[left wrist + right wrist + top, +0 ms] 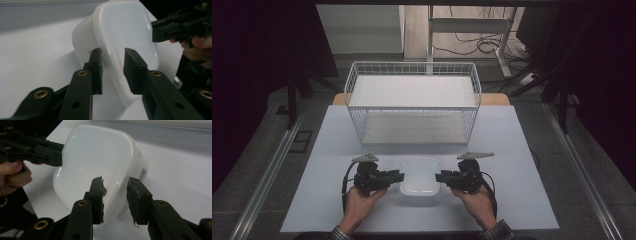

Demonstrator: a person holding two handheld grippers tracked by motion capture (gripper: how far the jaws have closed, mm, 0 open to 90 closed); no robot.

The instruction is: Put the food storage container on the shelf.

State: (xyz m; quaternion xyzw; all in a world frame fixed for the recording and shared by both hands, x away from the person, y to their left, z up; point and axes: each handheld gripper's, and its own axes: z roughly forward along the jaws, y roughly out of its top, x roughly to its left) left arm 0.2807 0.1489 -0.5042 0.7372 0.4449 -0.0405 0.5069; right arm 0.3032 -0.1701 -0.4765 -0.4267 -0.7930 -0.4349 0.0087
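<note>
A white plastic container [419, 175] with its lid on rests near the table's front edge, between the two grippers. My left gripper [401, 176] points at its left side and my right gripper [437, 176] at its right side, each held level by a hand. In the left gripper view the container [125, 32] has its rim between the jaws of the left gripper [112, 53], with a gap still showing. In the right gripper view the right gripper [115, 181] straddles the rim of the container [100, 152] the same way. Neither pair of pads visibly presses.
A white wire basket [412, 65] with a white shelf inside stands at the back of the pale table [512, 140]. Dark floor, metal rails and cables lie around the table. The opposite gripper [160, 32] [56, 155] appears at the far rim in each gripper view.
</note>
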